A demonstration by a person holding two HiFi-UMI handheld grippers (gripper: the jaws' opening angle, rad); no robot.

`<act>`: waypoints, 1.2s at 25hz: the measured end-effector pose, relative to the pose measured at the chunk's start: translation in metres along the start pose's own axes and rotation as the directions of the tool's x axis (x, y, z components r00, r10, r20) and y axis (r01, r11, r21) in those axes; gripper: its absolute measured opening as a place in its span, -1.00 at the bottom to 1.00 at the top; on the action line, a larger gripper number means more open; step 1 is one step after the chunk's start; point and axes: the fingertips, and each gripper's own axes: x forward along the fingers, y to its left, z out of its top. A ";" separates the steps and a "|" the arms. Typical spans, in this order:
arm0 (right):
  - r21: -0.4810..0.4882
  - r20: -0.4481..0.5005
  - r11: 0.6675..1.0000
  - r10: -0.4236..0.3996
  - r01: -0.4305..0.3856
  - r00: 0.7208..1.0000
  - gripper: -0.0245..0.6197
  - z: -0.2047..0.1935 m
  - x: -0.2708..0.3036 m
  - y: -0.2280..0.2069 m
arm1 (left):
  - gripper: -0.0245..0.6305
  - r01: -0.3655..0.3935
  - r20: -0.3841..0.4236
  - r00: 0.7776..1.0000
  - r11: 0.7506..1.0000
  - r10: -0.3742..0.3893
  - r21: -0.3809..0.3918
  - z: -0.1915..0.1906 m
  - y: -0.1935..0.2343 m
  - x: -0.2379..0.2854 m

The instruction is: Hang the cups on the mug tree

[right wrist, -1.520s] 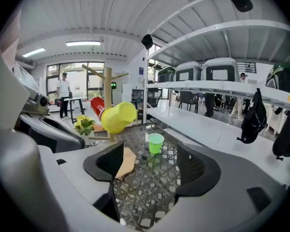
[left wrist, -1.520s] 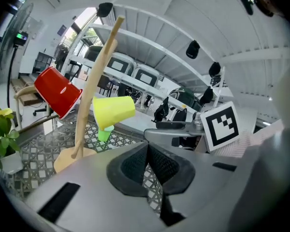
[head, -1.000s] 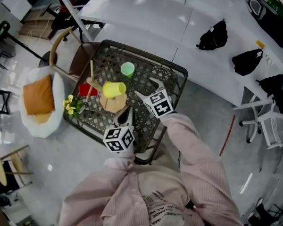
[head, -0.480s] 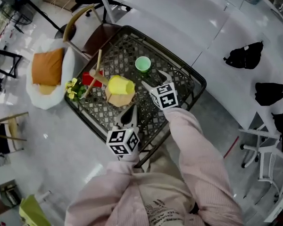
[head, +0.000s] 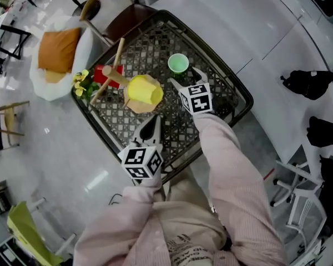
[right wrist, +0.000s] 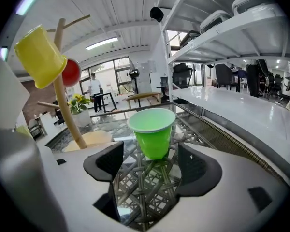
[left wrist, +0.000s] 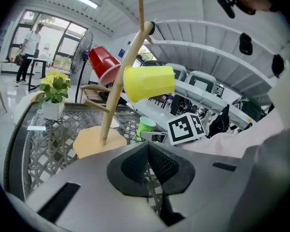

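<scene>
Green cup (right wrist: 152, 132) upright, mouth up, near the table (head: 155, 40)'s far edge. Stands straight ahead of right gripper (right wrist: 150, 161), just beyond parted, empty jaws; probably needs only a short push forward. Left gripper (left wrist: 147, 154) pressed together on nothing, by the near edge, farther off. Mug tree (left wrist: 115, 112) leftward, already bearing yellow cup (left wrist: 149, 82) and red cup (left wrist: 104, 64).

Green cup (head: 178, 63) upright near mug tree (head: 134, 107)

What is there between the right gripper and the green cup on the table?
Only the bare lattice of the table. The right gripper view shows the right gripper, its jaws apart, facing the upright green cup just ahead of them.
</scene>
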 end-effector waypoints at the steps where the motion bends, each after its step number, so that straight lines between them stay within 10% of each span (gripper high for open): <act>1: -0.007 0.000 1.000 0.002 -0.002 1.000 0.06 0.001 0.004 -0.001 | -0.93 -0.006 0.000 1.000 1.000 0.006 -0.003 -0.001 0.001 0.000; 30: -0.127 -0.002 0.992 0.001 -0.001 1.000 -0.11 0.025 0.020 -0.003 | -0.93 -0.059 0.022 0.998 0.998 0.059 -0.004 0.006 -0.001 -0.001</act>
